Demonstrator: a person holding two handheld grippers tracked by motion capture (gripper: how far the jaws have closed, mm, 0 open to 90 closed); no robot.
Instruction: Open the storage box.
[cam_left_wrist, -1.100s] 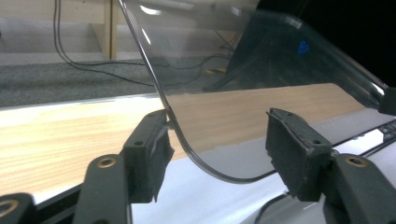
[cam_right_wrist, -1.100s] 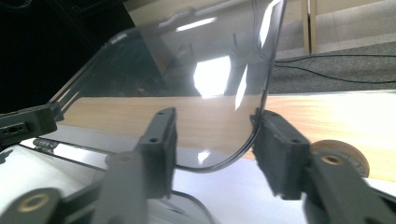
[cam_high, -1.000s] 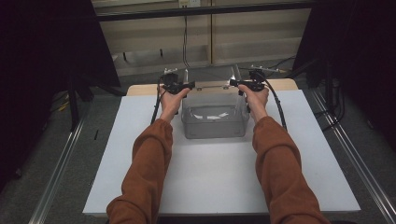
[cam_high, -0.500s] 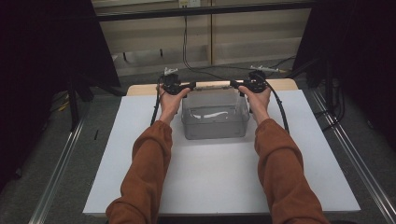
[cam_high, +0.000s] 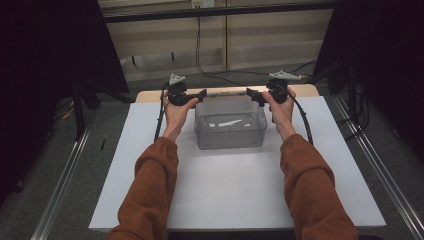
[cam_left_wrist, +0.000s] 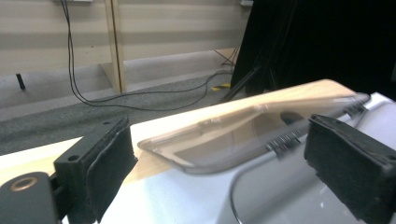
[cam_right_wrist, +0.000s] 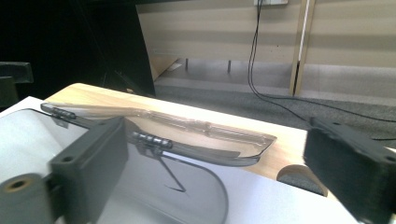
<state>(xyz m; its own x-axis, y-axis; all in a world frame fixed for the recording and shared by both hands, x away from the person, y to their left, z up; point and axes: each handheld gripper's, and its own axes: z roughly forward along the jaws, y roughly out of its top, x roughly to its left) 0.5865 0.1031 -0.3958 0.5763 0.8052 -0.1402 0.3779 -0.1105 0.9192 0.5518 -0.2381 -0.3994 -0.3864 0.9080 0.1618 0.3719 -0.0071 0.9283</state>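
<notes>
High view is showing the person's arms in rust-brown sleeves reaching forward over the white board (cam_high: 150, 165) that is covering the wooden desk (cam_high: 150, 95). At the left, the left gripper (cam_high: 202, 93) is hanging at the far left corner of a clear plastic storage box (cam_high: 230, 131), which is sitting near the desk's far edge, midway across. In the left gripper view its jaws are standing spread, nothing between the pads, with the box's hinged clear lid (cam_left_wrist: 243, 135) lying folded back ahead of them over the strip of bare wood. Moving right, the box appears to be holding nothing but reflections. At the right, the right gripper (cam_high: 253, 95) is mirroring the left at the far right corner, its jaws likewise spread wide and gripping nothing; the right gripper view is showing the lid (cam_right_wrist: 187, 135) and its small dark hinges (cam_right_wrist: 149, 139) close ahead.

Judging from this, the lid is the risk: it is thin and flexible, so if one gripper closes or lifts before the other, it could twist or slip from the pads. A push instead of a pinch could shove the light box toward the far edge.

Beyond the desk, cables (cam_high: 210, 65) are trailing across the grey floor below a wooden wall panel, and dark curtains are flanking both sides; nothing is standing between grippers and lid.
</notes>
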